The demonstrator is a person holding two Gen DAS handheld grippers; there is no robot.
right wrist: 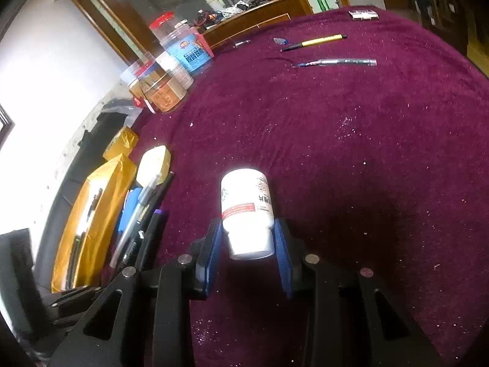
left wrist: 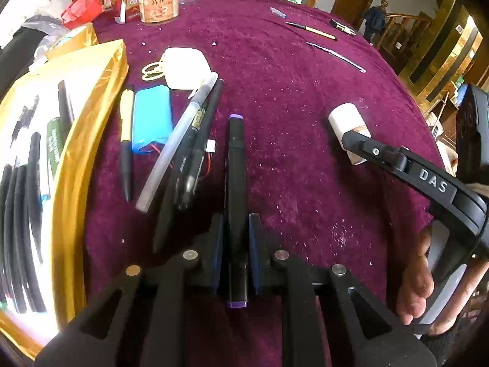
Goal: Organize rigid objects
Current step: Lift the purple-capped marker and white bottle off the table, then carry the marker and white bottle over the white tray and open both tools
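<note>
Your left gripper (left wrist: pixel 235 238) pointed forward low over the purple tablecloth (left wrist: pixel 290 98), its jaws clamped on a black marker (left wrist: pixel 235 183) lying lengthwise between them. Your right gripper (right wrist: pixel 247 244) reached in alongside, its jaws gripping a white bottle (right wrist: pixel 246 211) just above the cloth.

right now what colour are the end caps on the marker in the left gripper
Purple, on a black marker body; clearest in the left wrist view.
</note>
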